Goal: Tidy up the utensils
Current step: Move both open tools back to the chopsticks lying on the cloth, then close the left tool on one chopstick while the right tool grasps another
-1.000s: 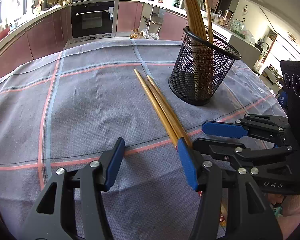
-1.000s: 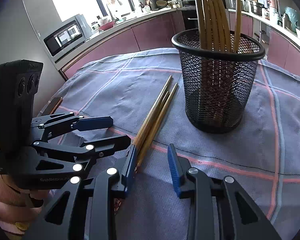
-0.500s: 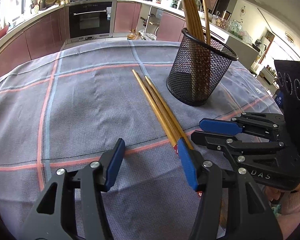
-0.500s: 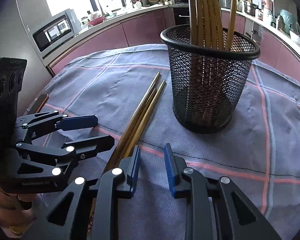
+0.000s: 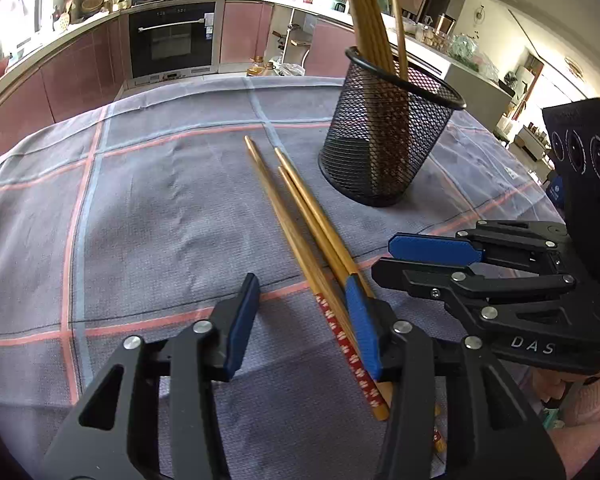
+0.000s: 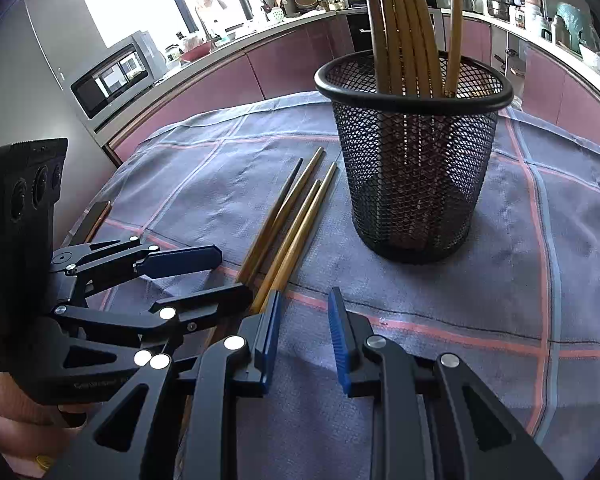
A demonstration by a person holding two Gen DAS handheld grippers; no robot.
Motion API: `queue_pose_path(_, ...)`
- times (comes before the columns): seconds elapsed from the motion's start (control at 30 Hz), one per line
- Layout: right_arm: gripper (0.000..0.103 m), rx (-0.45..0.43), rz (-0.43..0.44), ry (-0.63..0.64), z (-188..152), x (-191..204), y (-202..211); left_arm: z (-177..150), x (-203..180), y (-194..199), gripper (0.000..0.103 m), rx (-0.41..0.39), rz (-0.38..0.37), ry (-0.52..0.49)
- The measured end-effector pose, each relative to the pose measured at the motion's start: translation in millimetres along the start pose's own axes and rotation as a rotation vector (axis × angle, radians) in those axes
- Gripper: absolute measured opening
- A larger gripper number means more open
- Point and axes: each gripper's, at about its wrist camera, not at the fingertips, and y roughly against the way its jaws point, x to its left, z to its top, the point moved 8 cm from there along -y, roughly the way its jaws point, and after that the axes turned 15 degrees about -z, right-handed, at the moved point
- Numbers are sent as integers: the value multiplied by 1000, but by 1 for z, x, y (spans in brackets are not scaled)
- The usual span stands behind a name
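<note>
Three chopsticks (image 5: 300,216) beside mesh holder (image 5: 384,140); left fingers (image 5: 242,320) closing (one chopstick between), right fingers (image 6: 268,336) apart.

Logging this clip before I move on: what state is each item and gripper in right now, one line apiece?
Mesh holder: upright on the cloth, chopsticks standing inside.
Loose chopsticks: lying flat beside the holder, not yet stowed.
Left gripper: jaws closing, one chopstick's patterned end between them, pads not pressing.
Right gripper: open, nothing between its fingers.
Tablecloth: spread flat.
</note>
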Motion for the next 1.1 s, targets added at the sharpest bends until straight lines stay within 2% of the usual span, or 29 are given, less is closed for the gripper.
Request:
queue_pose_path(0.33,23,5,-23,40,6,9,-6,-1,8,4,34,-8,-29,29)
queue_pose_path(0.47,23,15,-34,36,5,5,-6,-1,15,7,25,-7,-58,53)
queue_pose_path(0.6,18,27,-56,38,5,2,-8,0,23,8,18,-5,-79,87)
queue_pose_path(0.97,18,-1,-151,99,23,10,-24,19,31,-1,20,17,41,48)
queue_pose_path(1.1,8,-3,-139,67,26,7,-26,22,32,-7,15,16,94,25)
